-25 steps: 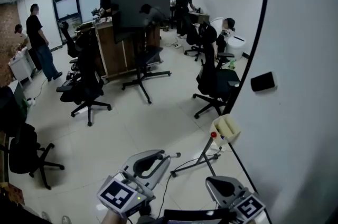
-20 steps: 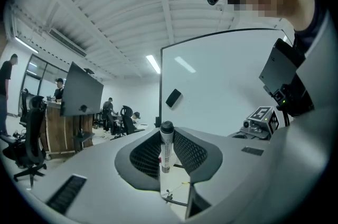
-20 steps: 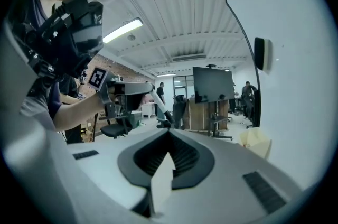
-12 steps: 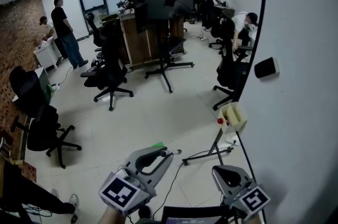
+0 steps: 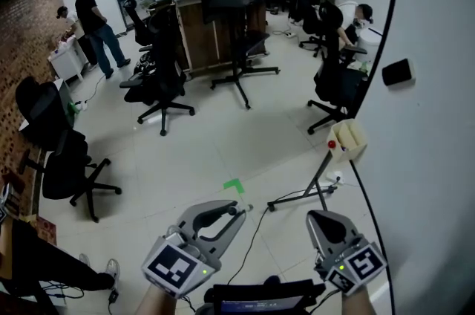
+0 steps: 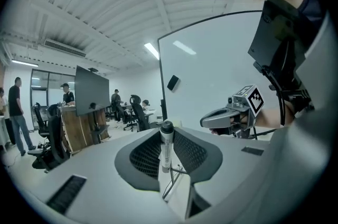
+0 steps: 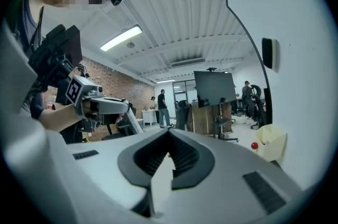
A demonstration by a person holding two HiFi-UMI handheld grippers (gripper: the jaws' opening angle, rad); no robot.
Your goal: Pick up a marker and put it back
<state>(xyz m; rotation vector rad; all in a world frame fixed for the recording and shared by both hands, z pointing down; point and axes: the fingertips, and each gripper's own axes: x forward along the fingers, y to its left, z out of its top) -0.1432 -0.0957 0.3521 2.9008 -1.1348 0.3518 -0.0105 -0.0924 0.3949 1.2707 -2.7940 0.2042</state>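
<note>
Left gripper view: a marker (image 6: 166,150) is seen clamped upright in the left gripper (image 6: 167,133), presumably for return to the cream holder (image 5: 350,138) on the whiteboard (image 5: 438,180). The right gripper (image 7: 169,132) is closed and empty.

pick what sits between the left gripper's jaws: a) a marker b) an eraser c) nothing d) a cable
a: in the left gripper view a marker with a dark cap stands upright, clamped between the jaws of the left gripper.
</note>
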